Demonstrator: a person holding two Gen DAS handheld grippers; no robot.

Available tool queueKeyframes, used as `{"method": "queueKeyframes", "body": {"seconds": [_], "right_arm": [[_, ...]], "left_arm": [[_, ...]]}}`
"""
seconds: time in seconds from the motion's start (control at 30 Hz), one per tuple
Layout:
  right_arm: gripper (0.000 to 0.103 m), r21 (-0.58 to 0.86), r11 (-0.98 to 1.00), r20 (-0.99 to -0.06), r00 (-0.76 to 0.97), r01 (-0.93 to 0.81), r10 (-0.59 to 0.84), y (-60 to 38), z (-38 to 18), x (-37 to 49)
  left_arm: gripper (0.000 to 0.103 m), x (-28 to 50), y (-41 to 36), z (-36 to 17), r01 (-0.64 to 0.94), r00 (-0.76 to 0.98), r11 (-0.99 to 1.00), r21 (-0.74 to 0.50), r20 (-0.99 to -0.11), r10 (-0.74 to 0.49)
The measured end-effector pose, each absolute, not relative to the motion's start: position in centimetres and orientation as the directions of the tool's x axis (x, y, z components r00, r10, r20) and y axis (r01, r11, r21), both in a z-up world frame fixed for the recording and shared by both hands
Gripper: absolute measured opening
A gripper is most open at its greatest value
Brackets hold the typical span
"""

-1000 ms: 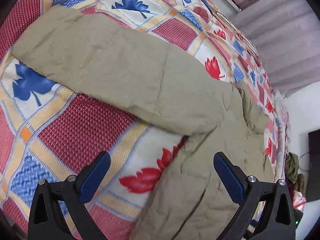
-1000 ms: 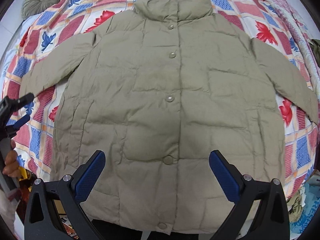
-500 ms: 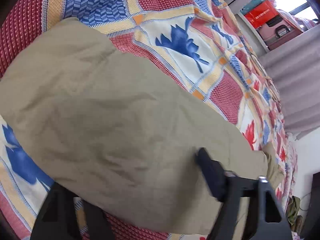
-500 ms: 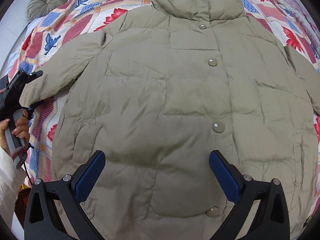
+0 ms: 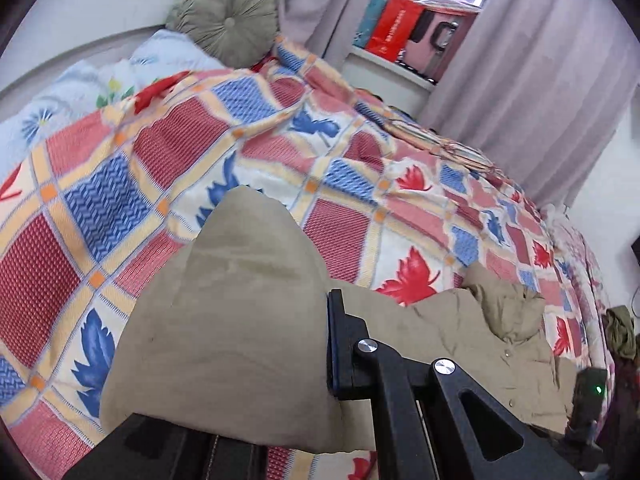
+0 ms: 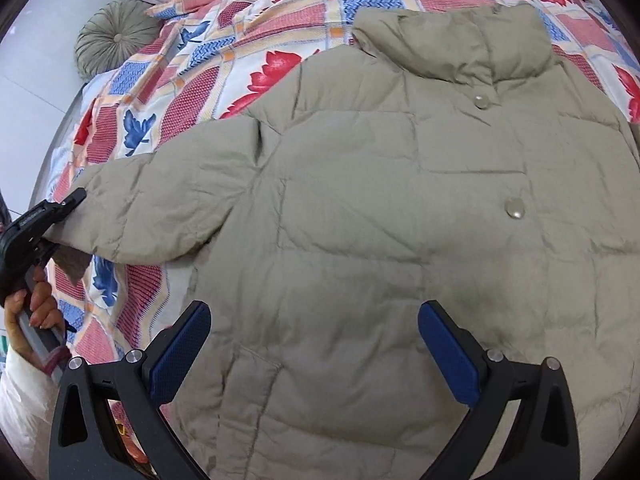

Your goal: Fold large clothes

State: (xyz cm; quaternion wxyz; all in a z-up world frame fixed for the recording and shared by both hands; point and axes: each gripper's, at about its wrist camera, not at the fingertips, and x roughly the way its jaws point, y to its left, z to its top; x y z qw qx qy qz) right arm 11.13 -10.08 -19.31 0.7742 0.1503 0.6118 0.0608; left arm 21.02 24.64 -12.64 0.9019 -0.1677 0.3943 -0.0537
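Two grippers are at work on one big coat. It lies flat on the bed cover, front side up with its buttons done up and its collar far from the right gripper, so it is ready to be folded.

The left gripper has just been closing, and now it is clamped tight on the end of the coat's sleeve. The puffy cloth is bunched between its jaws and sticks up in front of it. From the right wrist view you can see the same thing: the left gripper pinches the sleeve end far off to the left, with a hand around its handle. I think the sleeve is held this way so it can be lifted and laid across the coat's body.

The right gripper is let go and wide apart, holding nothing. It hangs just above the lower middle of the coat, maybe to press the body down while the sleeve swings over.

Beyond the left gripper, by the curtain, stands a red bag. It may have writing on it, but it is too small to read. No other words or labels show.
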Motion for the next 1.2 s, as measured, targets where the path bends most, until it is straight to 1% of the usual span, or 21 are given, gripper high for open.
{"method": "queueKeyframes", "body": {"seconds": [0.03,0.07,0.1,0.13,0.17,0.2,0.23,0.3,0.43,0.53,0.63,0.7,0.8,0.9,0.97,1.03,1.07,1.1,1.13,1.17,1.2], "right_arm": [[0.103,0.313,0.945,-0.925,0.253,0.089,0.283,-9.6,-19.4,12.1],[0.100,0.332,0.939,-0.914,0.275,0.086,0.298,-9.0,-19.4,13.2],[0.093,0.364,0.928,-0.898,0.295,0.081,0.326,-8.6,-19.6,14.0],[0.060,0.403,0.912,-0.880,0.310,0.082,0.361,-8.1,-19.9,14.9],[0.023,0.445,0.891,-0.863,0.307,0.091,0.400,-7.5,-20.6,15.9],[0.014,0.485,0.867,-0.852,0.287,0.118,0.438,-6.9,-21.8,17.0],[0.011,0.525,0.838,-0.836,0.274,0.150,0.475,-6.4,-22.9,17.7],[0.010,0.599,0.778,-0.795,0.257,0.189,0.549,-5.2,-25.2,18.7],[0.009,0.666,0.719,-0.746,0.209,0.198,0.633,-2.8,-28.6,19.0],[0.009,0.698,0.691,-0.716,0.166,0.188,0.678,-2.6,-29.3,19.2],[0.009,0.730,0.660,-0.683,0.151,0.178,0.715,-4.0,-28.3,18.3],[0.009,0.708,0.686,-0.706,0.175,0.168,0.686,-6.4,-26.7,16.8],[0.009,0.620,0.761,-0.781,0.238,0.191,0.577,-11.8,-24.6,14.0],[0.009,0.438,0.867,-0.884,0.289,0.238,0.367,-17.7,-22.6,11.2],[0.009,0.401,0.875,-0.898,0.308,0.271,0.316,-20.6,-21.8,9.8],[0.009,0.372,0.876,-0.911,0.303,0.307,0.281,-22.5,-21.8,8.9],[0.009,0.371,0.872,-0.913,0.298,0.319,0.280,-23.2,-22.0,8.6],[0.009,0.376,0.867,-0.912,0.294,0.328,0.285,-23.5,-22.1,8.5],[0.009,0.380,0.862,-0.912,0.290,0.335,0.289,-23.9,-22.4,8.4],[0.009,0.385,0.858,-0.911,0.288,0.341,0.295,-23.9,-22.6,8.5],[0.009,0.393,0.853,-0.909,0.289,0.343,0.302,-24.6,-22.4,8.4]], "left_arm": [[0.008,20.9,23.7,-11.9,-0.009,0.687,0.941,-0.339,-0.686,-0.240],[0.008,20.7,22.9,-11.2,0.013,0.690,0.943,-0.333,-0.680,-0.250],[0.008,20.5,22.0,-10.7,0.034,0.690,0.944,-0.327,-0.676,-0.259],[0.008,20.6,21.1,-10.2,0.061,0.688,0.945,-0.321,-0.672,-0.273],[0.008,20.4,20.1,-9.9,0.079,0.686,0.944,-0.321,-0.669,-0.285],[0.008,20.4,19.3,-9.7,0.099,0.682,0.941,-0.324,-0.666,-0.301],[0.008,20.5,18.3,-9.4,0.123,0.676,0.937,-0.328,-0.663,-0.321],[0.008,20.7,15.8,-9.6,0.164,0.654,0.932,-0.322,-0.672,-0.347],[0.008,21.7,9.9,-10.6,0.229,0.609,0.912,-0.340,-0.681,-0.407],[0.008,21.8,4.9,-11.1,0.290,0.584,0.901,-0.323,-0.686,-0.434],[0.008,22.1,-0.1,-12.5,0.344,0.553,0.902,-0.259,-0.721,-0.418],[0.008,22.0,-3.3,-13.9,0.370,0.536,0.904,-0.212,-0.746,-0.395],[0.008,21.0,-8.2,-17.3,0.398,0.531,0.911,-0.112,-0.782,-0.328],[0.008,20.3,-11.7,-22.1,0.419,0.466,0.907,-0.030,-0.851,-0.243],[0.009,19.5,-13.2,-24.9,0.439,0.426,0.898,0.028,-0.887,-0.181],[0.009,18.1,-13.6,-25.6,0.459,0.454,0.884,0.087,-0.879,-0.149],[0.016,17.4,-13.5,-25.2,0.470,0.462,0.877,0.094,-0.874,-0.154],[0.031,17.0,-13.2,-24.8,0.482,0.447,0.874,0.067,-0.876,-0.179],[0.082,16.6,-12.8,-24.3,0.488,0.426,0.872,0.025,-0.880,-0.213],[0.103,16.3,-12.1,-23.4,0.483,0.425,0.876,-0.003,-0.873,-0.238],[0.103,15.6,-11.4,-22.2,0.478,0.459,0.878,-0.013,-0.849,-0.262]]}}
